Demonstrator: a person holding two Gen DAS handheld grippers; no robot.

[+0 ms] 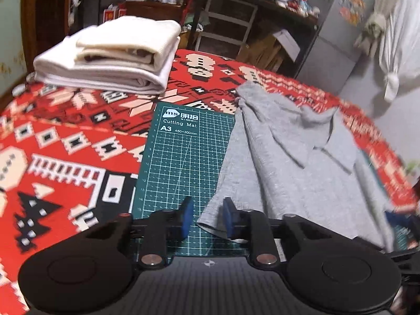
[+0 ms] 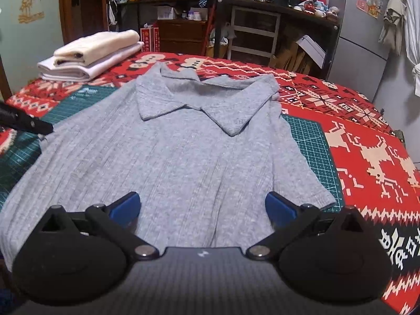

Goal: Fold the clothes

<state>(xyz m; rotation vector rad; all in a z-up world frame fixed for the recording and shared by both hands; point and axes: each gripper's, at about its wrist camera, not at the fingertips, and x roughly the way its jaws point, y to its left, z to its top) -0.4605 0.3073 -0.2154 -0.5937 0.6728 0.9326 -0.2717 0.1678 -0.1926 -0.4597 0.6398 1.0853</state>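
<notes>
We are working on a counter (image 2: 367, 136) covered by a red patterned cloth, with a green cutting mat (image 1: 181, 162) laid on top of it. At the far left corner sits a stack of folded clothes (image 2: 86, 55): a white piece underneath and a cream piece on top, both squared off. We judge those to be the finished part of the job.

The grey polo shirt (image 2: 170, 157) is what remains. It lies front up across the mat, collar (image 2: 194, 102) at the far end and hem toward us. The right sleeve (image 2: 302, 178) is spread flat over the mat's edge. From the left wrist view the shirt's left side looks gathered and lifted into ridges, so we take it that the first fold, bringing that side inward, is only starting. No fold is laid down yet.

Our left tongs (image 1: 207, 216) stand at the shirt's left lower edge, narrowed, with grey fabric against the right blue pad; we cannot tell for certain whether the cloth is pinched between the pads or merely beside them. Our right tongs (image 2: 202, 207) hover over the lower middle of the shirt, spread wide and empty.

So two garments look done, and the third still needs both sides and the lengthwise folds.
</notes>
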